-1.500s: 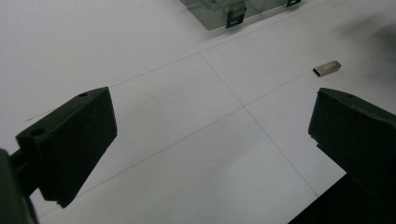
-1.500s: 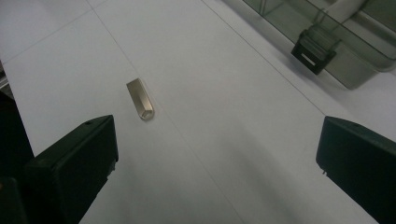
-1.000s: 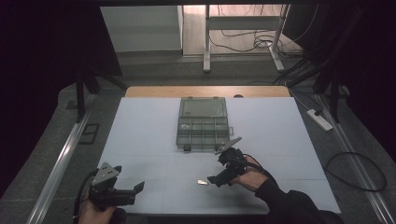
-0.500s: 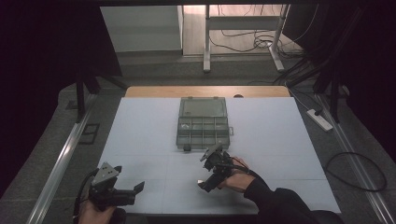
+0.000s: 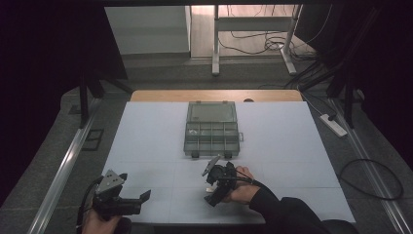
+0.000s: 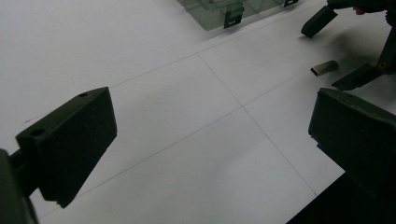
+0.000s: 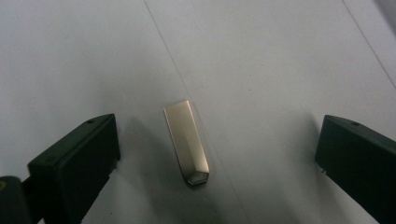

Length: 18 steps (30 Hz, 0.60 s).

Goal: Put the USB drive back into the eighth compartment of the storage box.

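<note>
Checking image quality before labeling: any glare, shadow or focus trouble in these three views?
High view: dark surround, white table evenly lit, compartment box readable. Left gripper view: near jaws soft, metal clip small but distinct beside the right gripper, which throws a soft shadow. Right gripper view: clip sharp with mild sheen, faint shadows by the jaws.

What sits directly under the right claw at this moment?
A small flat metal piece lies on the white table, between the open jaws of the right claw and touching neither. A thin seam line runs beneath it. What its underside looks like is hidden.
</note>
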{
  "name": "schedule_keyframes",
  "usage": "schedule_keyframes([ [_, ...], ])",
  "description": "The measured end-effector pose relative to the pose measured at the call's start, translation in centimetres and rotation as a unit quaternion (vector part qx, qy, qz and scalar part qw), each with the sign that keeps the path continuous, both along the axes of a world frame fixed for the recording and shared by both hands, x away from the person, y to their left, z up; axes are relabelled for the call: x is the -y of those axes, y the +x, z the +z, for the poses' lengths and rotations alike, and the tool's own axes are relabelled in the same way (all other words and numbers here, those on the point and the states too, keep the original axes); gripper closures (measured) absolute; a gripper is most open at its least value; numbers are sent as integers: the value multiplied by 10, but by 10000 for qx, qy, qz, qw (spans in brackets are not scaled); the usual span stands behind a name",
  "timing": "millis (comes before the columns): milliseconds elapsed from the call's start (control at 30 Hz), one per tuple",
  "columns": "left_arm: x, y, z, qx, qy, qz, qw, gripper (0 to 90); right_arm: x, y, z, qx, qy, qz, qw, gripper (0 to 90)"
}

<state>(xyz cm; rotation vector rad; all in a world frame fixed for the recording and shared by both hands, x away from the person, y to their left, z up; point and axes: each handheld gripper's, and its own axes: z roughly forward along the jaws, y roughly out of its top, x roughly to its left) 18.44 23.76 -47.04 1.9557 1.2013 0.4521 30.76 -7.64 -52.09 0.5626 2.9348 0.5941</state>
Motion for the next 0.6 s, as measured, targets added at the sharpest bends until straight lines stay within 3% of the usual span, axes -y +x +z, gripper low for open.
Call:
schedule_keyframes([
  [133, -1, 0, 0, 10, -66, 18, 10000, 9, 1, -3, 4, 13, 40, 122, 9999, 185],
  [200, -1, 0, 0, 9, -65, 19, 10000, 9, 2, -6, 9, 4, 65, 293, 9996, 389],
  [333, -1, 0, 0, 12, -43, 10, 10000, 9, 3, -7, 13, -35, 81, 474, 9988, 703],
  [367, -1, 0, 0, 12, -48, 13, 10000, 9, 3, -6, 15, -12, -52, 506, 9987, 776],
  [400, -1, 0, 0, 12, -52, 14, 10000, 9, 4, -5, 14, -80, 67, 497, 9987, 787],
  [600, -1, 0, 0, 13, -61, 12, 10000, 10, 4, -5, 14, -70, 94, 521, 9986, 790],
])
